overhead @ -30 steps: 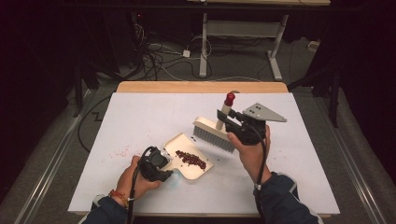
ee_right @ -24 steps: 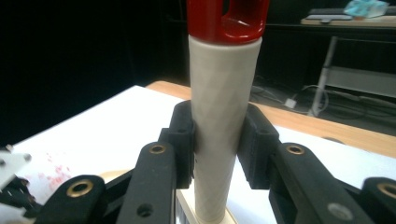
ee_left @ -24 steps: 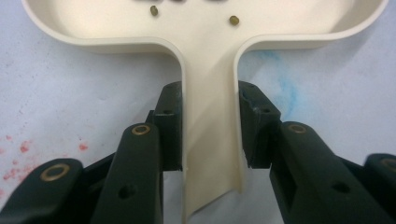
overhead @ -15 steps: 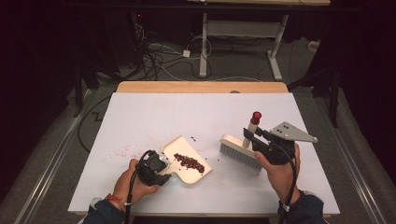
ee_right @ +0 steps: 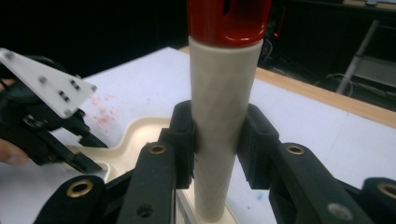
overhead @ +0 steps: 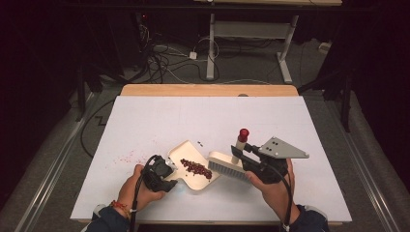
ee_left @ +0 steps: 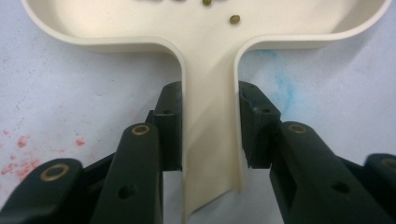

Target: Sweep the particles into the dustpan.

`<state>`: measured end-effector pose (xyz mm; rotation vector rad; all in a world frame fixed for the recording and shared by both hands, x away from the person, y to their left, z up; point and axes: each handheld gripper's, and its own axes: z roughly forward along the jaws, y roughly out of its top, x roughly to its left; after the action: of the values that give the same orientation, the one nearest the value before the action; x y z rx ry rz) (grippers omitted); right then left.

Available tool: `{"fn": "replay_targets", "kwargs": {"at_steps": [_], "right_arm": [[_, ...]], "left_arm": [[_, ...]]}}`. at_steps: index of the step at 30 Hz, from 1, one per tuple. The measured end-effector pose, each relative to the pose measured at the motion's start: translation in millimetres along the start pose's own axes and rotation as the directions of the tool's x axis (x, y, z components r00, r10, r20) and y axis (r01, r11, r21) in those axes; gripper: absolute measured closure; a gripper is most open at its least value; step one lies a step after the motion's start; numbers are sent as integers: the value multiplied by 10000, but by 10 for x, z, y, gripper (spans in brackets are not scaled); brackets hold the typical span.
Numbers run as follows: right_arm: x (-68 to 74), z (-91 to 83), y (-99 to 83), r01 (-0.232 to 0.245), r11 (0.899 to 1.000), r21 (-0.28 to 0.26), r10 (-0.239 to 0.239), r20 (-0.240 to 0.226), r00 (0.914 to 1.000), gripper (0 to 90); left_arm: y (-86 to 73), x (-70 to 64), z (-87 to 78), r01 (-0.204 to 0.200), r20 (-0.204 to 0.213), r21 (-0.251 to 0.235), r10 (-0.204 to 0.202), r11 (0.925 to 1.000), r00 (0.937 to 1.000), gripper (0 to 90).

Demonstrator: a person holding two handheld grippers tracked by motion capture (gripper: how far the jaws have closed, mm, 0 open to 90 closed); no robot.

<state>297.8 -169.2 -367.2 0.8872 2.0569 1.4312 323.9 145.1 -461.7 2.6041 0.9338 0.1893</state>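
The white worktop carries the whole work: sweeping small red grains into a dustpan with a hand brush. I judge the sweeping to be mostly done. The cream dustpan lies near the front edge of the worktop, and a pile of red grains already sits inside it. To the left of the dustpan some scattered red specks remain on the worktop, and two dark grains lie just beyond its far rim, so a little is left to gather.

The brush stands with its bristles at the right edge of the dustpan, touching it or almost. The right gripper has its jaws pinching the upright brush handle, below its red cap. The left gripper has its jaws pinching the dustpan handle from both sides.

Compared with half a second ago, the brush has moved left, from well apart on the right side to the dustpan's edge. The dustpan and left gripper have stayed in place.
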Motion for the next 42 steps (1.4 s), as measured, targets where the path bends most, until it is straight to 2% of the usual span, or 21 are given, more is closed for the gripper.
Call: {"fn": "replay_targets", "kwargs": {"at_steps": [4, 5, 9, 10, 12, 13, 19, 20, 26, 31, 33, 35, 36, 37, 42], "right_arm": [[-82, -80, 28, -166, 9992, -369, 177, 290, 9994, 696], [-141, -109, 30, -203, 9987, -458, 226, 499, 9985, 696], [-215, -117, 15, -242, 9988, -424, 273, 749, 9968, 696], [-243, -105, -11, -165, 9991, -397, 206, 1036, 9944, 696], [-252, -93, -22, -124, 9994, -320, 160, 1147, 9933, 696], [-271, -65, -52, -75, 9996, -255, 106, 1256, 9920, 696], [-313, 9, -112, -359, 9993, -58, 363, 1163, 9926, 696], [-316, 12, -113, -274, 9996, -28, 276, 1194, 9925, 696], [-300, 34, -117, -176, 9998, -89, 187, 1343, 9908, 696], [-218, 112, -104, -30, 10000, -72, 39, 1290, 9916, 696], [-91, 182, -99, 263, 9997, 24, -264, 1101, 9936, 695], [-57, 199, -97, 398, 9992, 68, -403, 1065, 9935, 695], [55, 252, -89, 651, 9978, 129, -660, 964, 9932, 693], [55, 252, -89, 651, 9978, 129, -660, 964, 9932, 693], [277, 326, -98, 1039, 9945, 106, -1044, 777, 9915, 691]], "left_arm": [[-13, 16, -11, -10, 68, 68, 9, 10000, 10000, 634], [-15, 16, -14, -33, 66, 98, 32, 9999, 10000, 634], [-19, 18, -57, -219, 83, 255, 217, 9994, 9997, 634], [-25, 18, -67, -279, 47, 284, 277, 9992, 9996, 634], [-42, 26, -86, -283, 64, 261, 281, 9993, 9996, 634], [-59, 44, -109, -187, 179, 66, 186, 9998, 9997, 634], [-120, 160, -198, 172, 223, -218, -167, 9996, 9996, 635], [-140, 188, -213, 228, 165, -210, -224, 9995, 9996, 635], [-182, 223, -236, 170, 246, -80, -168, 9998, 9996, 635], [-175, 203, -201, 146, 177, 99, -148, 9998, 9997, 635], [-174, 196, -189, 162, 133, 144, -164, 9998, 9998, 635], [-170, 180, -177, 143, 69, 207, -144, 9997, 9999, 634], [-167, 174, -174, 126, 22, 236, -127, 9996, 9999, 634], [-164, 170, -172, 141, 12, 238, -141, 9996, 9999, 634], [-163, 166, -180, 177, -1, 277, -177, 9995, 9998, 634]]}}
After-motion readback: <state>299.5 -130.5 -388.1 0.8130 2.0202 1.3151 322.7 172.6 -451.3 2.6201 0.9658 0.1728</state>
